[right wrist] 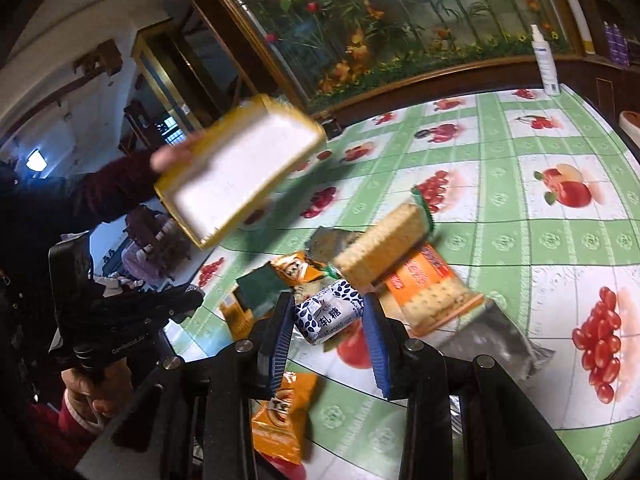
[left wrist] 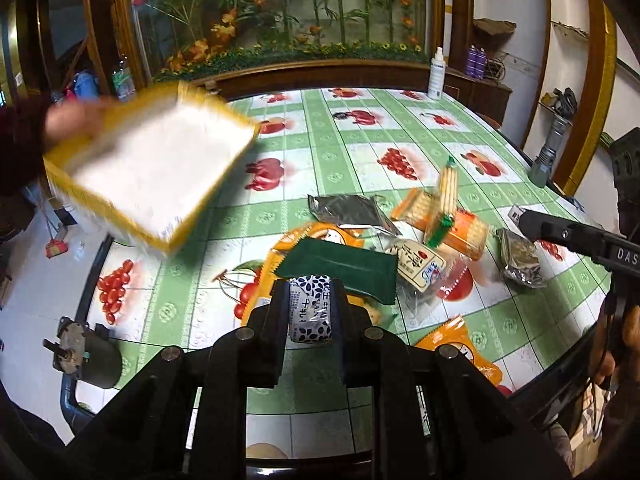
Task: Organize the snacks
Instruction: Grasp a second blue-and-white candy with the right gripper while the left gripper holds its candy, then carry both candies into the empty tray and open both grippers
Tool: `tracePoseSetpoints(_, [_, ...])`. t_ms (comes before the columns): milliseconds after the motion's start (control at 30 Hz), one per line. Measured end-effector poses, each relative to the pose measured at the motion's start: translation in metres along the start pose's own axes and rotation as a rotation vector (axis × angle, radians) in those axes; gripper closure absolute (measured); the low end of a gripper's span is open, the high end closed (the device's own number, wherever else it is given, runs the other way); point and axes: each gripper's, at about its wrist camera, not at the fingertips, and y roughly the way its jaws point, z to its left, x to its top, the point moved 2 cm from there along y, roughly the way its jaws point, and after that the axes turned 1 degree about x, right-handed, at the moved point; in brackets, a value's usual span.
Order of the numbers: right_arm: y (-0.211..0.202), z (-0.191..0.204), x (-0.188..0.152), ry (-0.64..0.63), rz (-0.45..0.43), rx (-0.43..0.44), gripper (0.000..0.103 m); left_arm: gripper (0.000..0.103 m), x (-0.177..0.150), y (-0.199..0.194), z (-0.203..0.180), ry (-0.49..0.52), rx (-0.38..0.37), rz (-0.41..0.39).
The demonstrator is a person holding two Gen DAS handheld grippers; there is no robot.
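My left gripper (left wrist: 310,289) is shut on a small white packet with blue leaf print (left wrist: 310,316), held above the table. My right gripper (right wrist: 327,300) is shut on a like white and blue packet (right wrist: 330,314). Under both lies a snack pile: a cracker sleeve with green ends (left wrist: 446,200), an orange cracker pack (right wrist: 430,296), silver packets (left wrist: 344,210), orange packets (right wrist: 280,412) and a dark green packet (left wrist: 340,270). A person's hand (left wrist: 66,120) holds a blurred white tray with a yellow rim (left wrist: 156,168) in the air at the left.
The table wears a green checked cloth with fruit prints (left wrist: 360,148). A white spray bottle (left wrist: 436,74) stands at the far edge. A metal torch (left wrist: 546,160) sits at the right edge, a small motor (left wrist: 86,356) at the near left corner.
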Motion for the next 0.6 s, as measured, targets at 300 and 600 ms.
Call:
tracePoseSetpoints(300, [0.015,0.013,0.006,-0.016,0.004,0.037,0.068,0.086,0.008,-0.001,0.007,-0.013,0.039,-0.009])
tracePoseSetpoints(600, [0.031,0.032,0.014,-0.047,0.021,0.069,0.068,0.086,0.01,0.002,0.018,-0.043,0.064,-0.012])
